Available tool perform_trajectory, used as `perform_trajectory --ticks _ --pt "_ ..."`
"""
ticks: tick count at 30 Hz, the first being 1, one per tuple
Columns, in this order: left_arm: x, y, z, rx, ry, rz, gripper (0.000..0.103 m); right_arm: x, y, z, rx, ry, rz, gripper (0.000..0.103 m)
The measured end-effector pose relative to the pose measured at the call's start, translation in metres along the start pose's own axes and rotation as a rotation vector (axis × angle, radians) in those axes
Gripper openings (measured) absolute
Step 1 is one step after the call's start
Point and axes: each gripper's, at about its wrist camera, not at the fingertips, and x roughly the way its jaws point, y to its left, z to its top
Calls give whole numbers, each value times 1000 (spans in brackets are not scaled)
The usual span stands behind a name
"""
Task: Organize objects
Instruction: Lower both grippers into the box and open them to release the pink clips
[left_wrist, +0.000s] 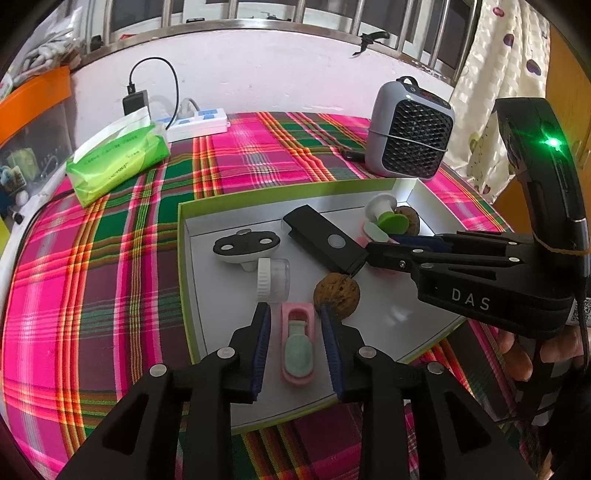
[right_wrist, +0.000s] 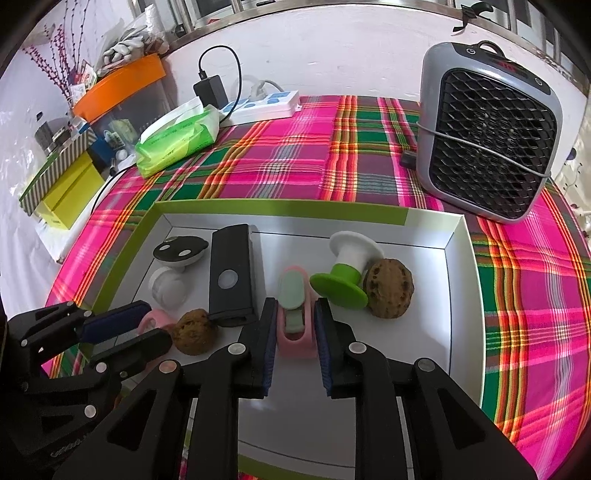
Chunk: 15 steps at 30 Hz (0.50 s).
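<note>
Both my grippers sat over the white tray (left_wrist: 192, 258). Left gripper (left_wrist: 293, 314) was spread, pink clip (left_wrist: 297, 347) loose between the pads, likely just set down. Right gripper (right_wrist: 295, 308) hugged a second pink clip (right_wrist: 295, 321); actual pinch unclear. Knobbly walnut (left_wrist: 337, 293) at left's 1 o'clock.

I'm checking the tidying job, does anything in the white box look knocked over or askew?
Yes. The green and white spool lies tipped on its side against a walnut, and the clear jar lies on its side too. The black bar sits diagonally in the box.
</note>
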Motion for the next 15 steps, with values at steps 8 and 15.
perform_trajectory --ticks 8,15 --pt "-6 0 -2 -6 -7 -1 31 -5 0 -2 11 -9 -6 31" --pt "-18 0 -5 -17 -30 -7 32 -15 1 -6 23 -29 -7 31"
